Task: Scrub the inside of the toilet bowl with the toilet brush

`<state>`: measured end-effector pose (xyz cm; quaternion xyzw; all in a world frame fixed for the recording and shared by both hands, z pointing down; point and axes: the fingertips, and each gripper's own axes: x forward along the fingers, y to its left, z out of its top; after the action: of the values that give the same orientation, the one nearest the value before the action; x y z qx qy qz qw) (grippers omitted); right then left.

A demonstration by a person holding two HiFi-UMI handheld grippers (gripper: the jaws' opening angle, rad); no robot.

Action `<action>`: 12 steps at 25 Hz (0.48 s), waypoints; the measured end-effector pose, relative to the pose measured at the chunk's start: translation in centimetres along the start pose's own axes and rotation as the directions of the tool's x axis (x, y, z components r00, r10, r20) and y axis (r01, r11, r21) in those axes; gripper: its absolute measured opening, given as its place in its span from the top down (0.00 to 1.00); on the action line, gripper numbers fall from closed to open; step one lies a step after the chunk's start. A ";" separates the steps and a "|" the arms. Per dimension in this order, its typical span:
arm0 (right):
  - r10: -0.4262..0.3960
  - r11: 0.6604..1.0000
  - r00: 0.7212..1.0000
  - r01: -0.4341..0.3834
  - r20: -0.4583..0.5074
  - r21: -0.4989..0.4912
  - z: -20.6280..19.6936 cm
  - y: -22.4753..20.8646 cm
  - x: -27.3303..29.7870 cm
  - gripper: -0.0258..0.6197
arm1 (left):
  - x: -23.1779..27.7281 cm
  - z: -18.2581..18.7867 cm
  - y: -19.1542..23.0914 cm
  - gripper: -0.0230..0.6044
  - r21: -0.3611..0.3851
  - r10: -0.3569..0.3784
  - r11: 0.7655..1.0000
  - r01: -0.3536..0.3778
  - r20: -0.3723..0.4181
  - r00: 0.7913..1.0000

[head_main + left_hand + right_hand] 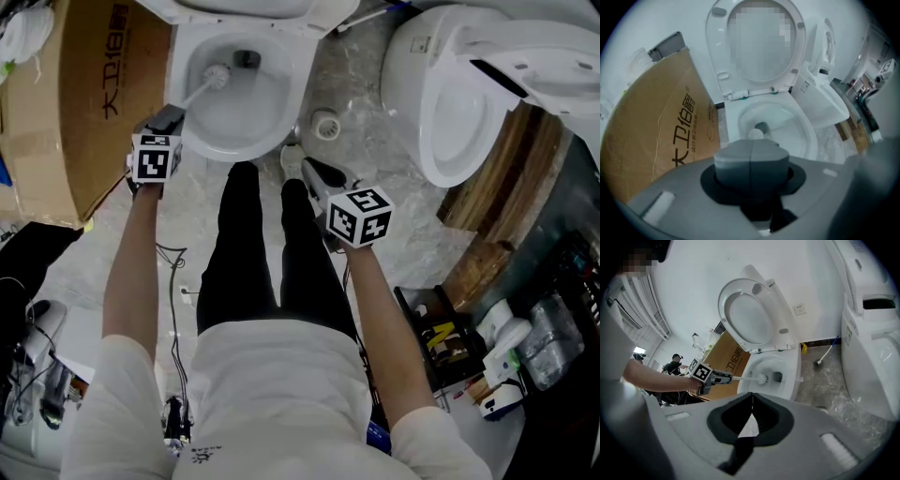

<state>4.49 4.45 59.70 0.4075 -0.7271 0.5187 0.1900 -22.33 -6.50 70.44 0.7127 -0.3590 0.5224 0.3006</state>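
The white toilet bowl (246,120) stands open with its seat and lid (749,315) raised. A toilet brush with a white round head (217,75) reaches down into the bowl near the drain hole. My left gripper (172,117) is shut on the brush's handle at the bowl's left front rim. In the left gripper view the grey pads (751,161) are pressed together and the brush head (755,134) shows just beyond them. My right gripper (314,173) hangs shut and empty in front of the bowl, above the person's legs. The right gripper view shows the brush head (762,378) inside the bowl (774,367).
A large cardboard box (94,103) leans close to the bowl's left side. A second white toilet (459,103) stands to the right. Another brush (820,362) lies on the marble floor by the wall. A round floor drain (325,124) sits between the toilets. Clutter fills the lower right.
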 end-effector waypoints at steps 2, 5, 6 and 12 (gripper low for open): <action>0.002 1.000 1.000 -0.002 0.002 -0.001 -0.1 -0.2 -0.2 0.96 | 0.0 -1.0 -0.7 0.73 -0.017 -0.002 1.000 0.002 -0.012 1.000; 0.005 1.000 1.000 -0.005 0.001 -0.005 -0.4 -0.2 -0.6 0.96 | 0.1 -2.4 -2.2 0.73 -0.036 -0.012 0.999 0.011 -0.029 0.999; 0.005 1.000 1.000 -0.005 0.000 -0.007 -0.5 -0.3 -0.7 0.96 | 0.1 -2.8 -2.8 0.73 -0.038 -0.016 0.999 0.015 -0.035 0.999; 0.010 1.000 1.000 -0.010 -0.003 -0.017 -1.4 -0.6 -1.7 0.96 | 1.0 -3.9 -5.7 0.73 -0.051 -0.035 0.998 0.033 -0.049 0.998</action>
<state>5.70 6.34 59.43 0.4016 -0.7331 0.5142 0.1918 -19.47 -0.36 72.14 0.6976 -0.3522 0.5256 0.3362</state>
